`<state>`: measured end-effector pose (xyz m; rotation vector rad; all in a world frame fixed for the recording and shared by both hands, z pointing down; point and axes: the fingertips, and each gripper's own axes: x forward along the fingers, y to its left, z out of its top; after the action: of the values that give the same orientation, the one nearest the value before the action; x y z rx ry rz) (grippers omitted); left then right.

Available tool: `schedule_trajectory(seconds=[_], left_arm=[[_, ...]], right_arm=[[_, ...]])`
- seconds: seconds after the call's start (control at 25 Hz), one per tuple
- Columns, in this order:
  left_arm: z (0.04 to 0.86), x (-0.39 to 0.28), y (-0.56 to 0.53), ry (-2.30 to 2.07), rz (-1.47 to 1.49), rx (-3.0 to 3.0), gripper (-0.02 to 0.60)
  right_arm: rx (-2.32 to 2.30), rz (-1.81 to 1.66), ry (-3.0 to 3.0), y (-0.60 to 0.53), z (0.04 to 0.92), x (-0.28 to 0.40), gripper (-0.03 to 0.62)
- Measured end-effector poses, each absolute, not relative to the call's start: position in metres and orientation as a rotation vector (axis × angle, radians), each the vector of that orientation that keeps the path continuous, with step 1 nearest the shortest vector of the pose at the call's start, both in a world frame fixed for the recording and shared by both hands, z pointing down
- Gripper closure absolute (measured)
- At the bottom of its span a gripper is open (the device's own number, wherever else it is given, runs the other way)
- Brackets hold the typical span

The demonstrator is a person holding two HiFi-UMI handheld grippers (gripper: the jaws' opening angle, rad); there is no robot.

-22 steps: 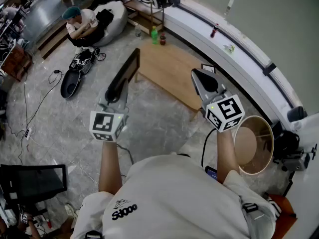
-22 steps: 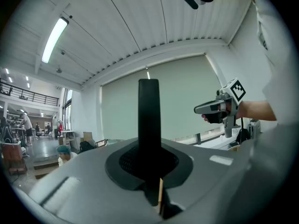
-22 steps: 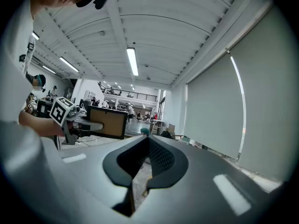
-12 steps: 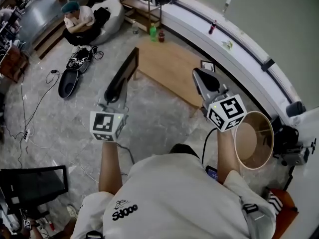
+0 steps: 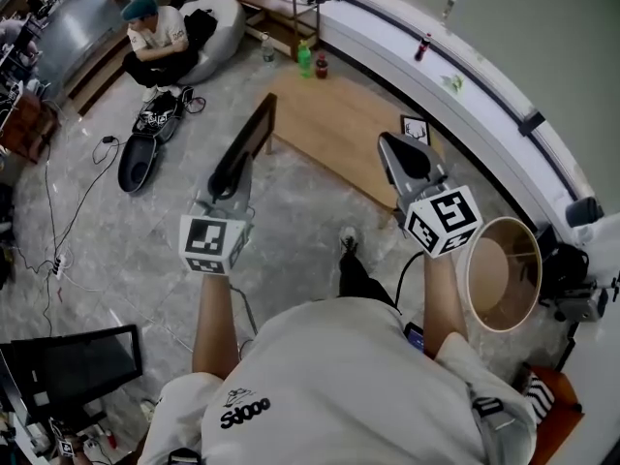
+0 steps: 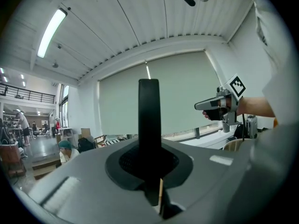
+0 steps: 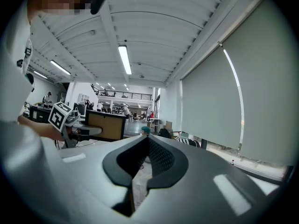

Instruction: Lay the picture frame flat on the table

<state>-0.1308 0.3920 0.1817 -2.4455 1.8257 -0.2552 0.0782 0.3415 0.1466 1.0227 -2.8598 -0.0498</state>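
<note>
My left gripper (image 5: pixel 229 182) is shut on the lower edge of a large dark picture frame (image 5: pixel 248 143), which stands upright in the air over the floor, left of the low wooden table (image 5: pixel 339 139). In the left gripper view the frame (image 6: pixel 149 120) shows edge-on as a black bar rising from between the jaws (image 6: pixel 150 174). The right gripper view shows its brown panel (image 7: pixel 105 125) beside the left gripper's marker cube. My right gripper (image 5: pixel 399 155) hovers over the table's near right end, shut on nothing (image 7: pixel 147 141).
A small picture frame (image 5: pixel 417 129) stands at the table's right edge. Bottles (image 5: pixel 305 62) stand on the floor beyond the table. A person sits on a beanbag (image 5: pixel 155 42) at far left. A round bin (image 5: pixel 499 274) is at right, and a white ledge (image 5: pixel 465 90) curves behind.
A shoe and leg have come into view on the floor below the table. The table has slid slightly right in view. Both grippers keep their pose and the frame stays held.
</note>
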Motion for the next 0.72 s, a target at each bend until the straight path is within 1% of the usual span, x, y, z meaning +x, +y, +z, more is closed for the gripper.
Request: schedule_trajectory(seconds=[0.4,0.72], left_arm=[[0.174,-0.128,0.290,1.849,-0.269,-2.409,0.561],[0.168,-0.125,0.214,1.880,-0.290,-2.413,0.561]], right_arm=[[1.013,-0.042,-2.876,0.233,0.143,0.089,0.591],[0.968,-0.026,-2.899,0.154,0.130,0.086,0.591]])
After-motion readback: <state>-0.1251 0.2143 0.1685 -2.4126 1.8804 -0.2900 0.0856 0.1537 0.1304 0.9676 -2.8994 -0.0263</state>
